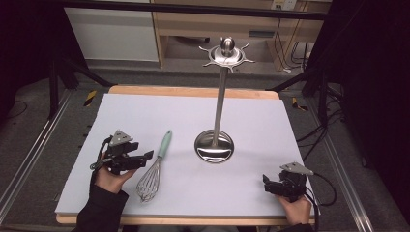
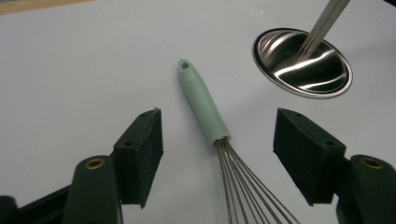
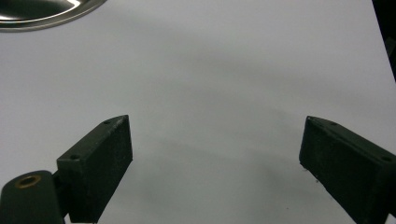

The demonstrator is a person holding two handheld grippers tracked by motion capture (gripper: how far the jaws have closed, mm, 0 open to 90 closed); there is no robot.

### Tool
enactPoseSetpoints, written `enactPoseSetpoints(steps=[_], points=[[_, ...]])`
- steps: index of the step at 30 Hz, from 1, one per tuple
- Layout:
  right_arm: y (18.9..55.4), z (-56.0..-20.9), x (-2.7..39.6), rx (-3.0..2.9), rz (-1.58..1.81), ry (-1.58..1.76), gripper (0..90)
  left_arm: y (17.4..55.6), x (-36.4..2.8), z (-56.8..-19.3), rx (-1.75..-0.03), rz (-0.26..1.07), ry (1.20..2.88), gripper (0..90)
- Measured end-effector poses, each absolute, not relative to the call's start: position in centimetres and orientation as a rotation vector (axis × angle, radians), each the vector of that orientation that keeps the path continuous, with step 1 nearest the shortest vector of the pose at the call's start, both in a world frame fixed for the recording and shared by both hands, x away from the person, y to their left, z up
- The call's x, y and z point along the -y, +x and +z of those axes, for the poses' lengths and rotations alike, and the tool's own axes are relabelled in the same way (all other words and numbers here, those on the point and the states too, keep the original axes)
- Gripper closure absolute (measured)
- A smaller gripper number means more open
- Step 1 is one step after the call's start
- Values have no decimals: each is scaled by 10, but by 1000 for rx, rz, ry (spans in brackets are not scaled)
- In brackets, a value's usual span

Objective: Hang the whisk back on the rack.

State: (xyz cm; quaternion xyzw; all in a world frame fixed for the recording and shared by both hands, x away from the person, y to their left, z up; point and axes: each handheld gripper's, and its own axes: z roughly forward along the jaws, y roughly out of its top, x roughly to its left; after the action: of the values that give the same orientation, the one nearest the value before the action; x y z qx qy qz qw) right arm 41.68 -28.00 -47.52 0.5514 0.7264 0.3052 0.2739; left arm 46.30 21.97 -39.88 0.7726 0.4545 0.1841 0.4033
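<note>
A whisk (image 1: 154, 167) with a mint-green handle (image 2: 201, 103) and a wire head lies flat on the white table cover, handle pointing away from me. My left gripper (image 1: 143, 157) hovers just left of it, open; in the left gripper view its jaws stand wide apart on either side of the whisk's neck (image 2: 219, 158), touching nothing. A steel utensil stand (image 1: 220, 96) rises from a round dish base (image 1: 214, 146), with a hooked crown at its top. My right gripper (image 1: 270, 185) is low at the front right, open over bare cover (image 3: 217, 172).
The white cover (image 1: 145, 116) spans a wooden tabletop whose edge (image 1: 193, 91) shows at the back. Metal rails and dark stands flank the table. Shelving and cables stand behind it. The stand's dish rim (image 3: 42, 14) sits far ahead-left of the right gripper.
</note>
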Motion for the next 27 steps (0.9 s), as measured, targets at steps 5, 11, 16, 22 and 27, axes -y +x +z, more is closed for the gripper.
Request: enactPoseSetpoints(steps=[5,11,16,22,27], points=[[417,-475,280,-1954,818,1486,101,469,-215,-399,-1152,458,1961,336],[416,-475,279,-1960,820,1474,100,480,-203,-397,-1150,443,2007,358],[417,-476,279,-1968,818,1475,100,487,-196,-400,-1165,441,2053,370],[418,-476,278,-1971,816,1482,100,494,-189,-404,-1168,428,2103,399],[418,-477,278,-1975,811,1479,100,498,-185,-408,-1172,419,2145,417]])
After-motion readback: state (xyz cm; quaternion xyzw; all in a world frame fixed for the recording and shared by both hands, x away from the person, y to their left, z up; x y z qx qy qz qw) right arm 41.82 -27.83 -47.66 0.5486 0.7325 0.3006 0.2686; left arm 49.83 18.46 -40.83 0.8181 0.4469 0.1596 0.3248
